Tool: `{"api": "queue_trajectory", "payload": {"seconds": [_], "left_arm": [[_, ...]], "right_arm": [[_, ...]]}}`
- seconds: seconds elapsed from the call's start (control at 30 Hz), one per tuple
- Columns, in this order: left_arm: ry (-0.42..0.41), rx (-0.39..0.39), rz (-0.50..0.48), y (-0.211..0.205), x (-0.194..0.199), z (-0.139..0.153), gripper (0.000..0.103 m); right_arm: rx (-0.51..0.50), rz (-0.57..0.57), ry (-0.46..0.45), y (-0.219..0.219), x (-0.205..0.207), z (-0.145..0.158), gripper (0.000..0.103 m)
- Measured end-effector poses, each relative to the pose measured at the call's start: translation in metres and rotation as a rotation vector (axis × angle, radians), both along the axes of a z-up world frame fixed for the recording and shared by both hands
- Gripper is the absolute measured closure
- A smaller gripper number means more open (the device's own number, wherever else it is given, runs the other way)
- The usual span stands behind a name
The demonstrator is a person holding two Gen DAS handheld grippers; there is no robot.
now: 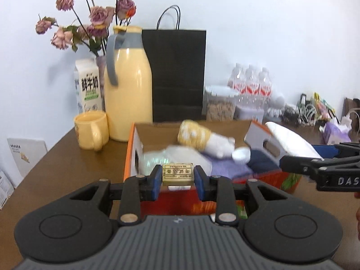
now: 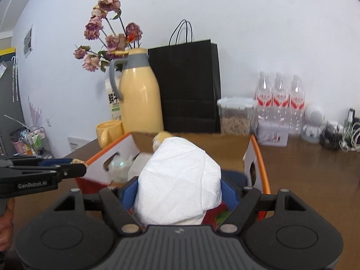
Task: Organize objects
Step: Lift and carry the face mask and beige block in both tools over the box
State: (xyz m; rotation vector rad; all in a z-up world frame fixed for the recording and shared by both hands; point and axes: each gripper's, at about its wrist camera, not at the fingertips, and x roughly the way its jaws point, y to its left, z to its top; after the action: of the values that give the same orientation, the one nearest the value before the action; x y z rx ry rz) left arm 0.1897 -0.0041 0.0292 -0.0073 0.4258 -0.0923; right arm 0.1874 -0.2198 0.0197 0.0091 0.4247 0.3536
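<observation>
The left tool [image 1: 178, 178] pinches a small tan eraser [image 1: 177, 174] above the near edge of the open box [image 1: 132, 144] on the desk [image 1: 67, 157]. The right tool [image 2: 180, 193] squeezes a white tissue pack [image 2: 180, 180] over the same box.

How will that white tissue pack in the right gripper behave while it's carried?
The white tissue pack bulges between the right gripper pads, so it is probably soft and squashy. It looks light for its bulk. Its wrinkled wrapper may slide if the grip loosens.
</observation>
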Motion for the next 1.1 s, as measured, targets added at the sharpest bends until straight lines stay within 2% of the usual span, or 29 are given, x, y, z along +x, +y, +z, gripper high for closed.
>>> {"api": "queue_trajectory", "payload": {"seconds": [0.13,0.33,0.47,0.6,0.73,0.93,0.97,1.03,1.1], "left_arm": [[-0.023,-0.023,0.0,-0.006,0.016,0.013,0.072],[-0.031,-0.032,0.031,-0.012,0.046,0.017,0.072],[-0.012,-0.041,0.092,-0.011,0.075,0.009,0.072],[0.023,-0.025,0.149,-0.007,0.098,-0.008,0.072],[0.058,-0.006,0.147,-0.004,0.104,-0.024,0.072],[0.067,0.016,0.132,-0.01,0.103,-0.033,0.072],[0.065,0.016,0.133,-0.01,0.101,-0.033,0.07],[0.056,0.019,0.14,-0.01,0.1,-0.032,0.058],[0.033,0.029,0.146,-0.01,0.096,-0.031,0.04]], "right_arm": [[-0.003,-0.006,-0.026,0.004,0.019,0.009,0.029],[-0.006,-0.031,-0.04,0.007,0.053,0.01,0.029],[-0.022,-0.064,-0.034,0.01,0.077,0.0,0.029],[-0.025,-0.098,0.003,0.007,0.096,-0.024,0.029],[-0.037,-0.092,0.062,0.007,0.107,-0.042,0.029],[-0.045,-0.093,0.064,0.006,0.103,-0.047,0.027],[-0.046,-0.094,0.063,0.006,0.103,-0.047,0.024],[-0.052,-0.097,0.064,0.006,0.103,-0.048,0.021],[-0.056,-0.097,0.067,0.006,0.101,-0.048,0.018]]}}
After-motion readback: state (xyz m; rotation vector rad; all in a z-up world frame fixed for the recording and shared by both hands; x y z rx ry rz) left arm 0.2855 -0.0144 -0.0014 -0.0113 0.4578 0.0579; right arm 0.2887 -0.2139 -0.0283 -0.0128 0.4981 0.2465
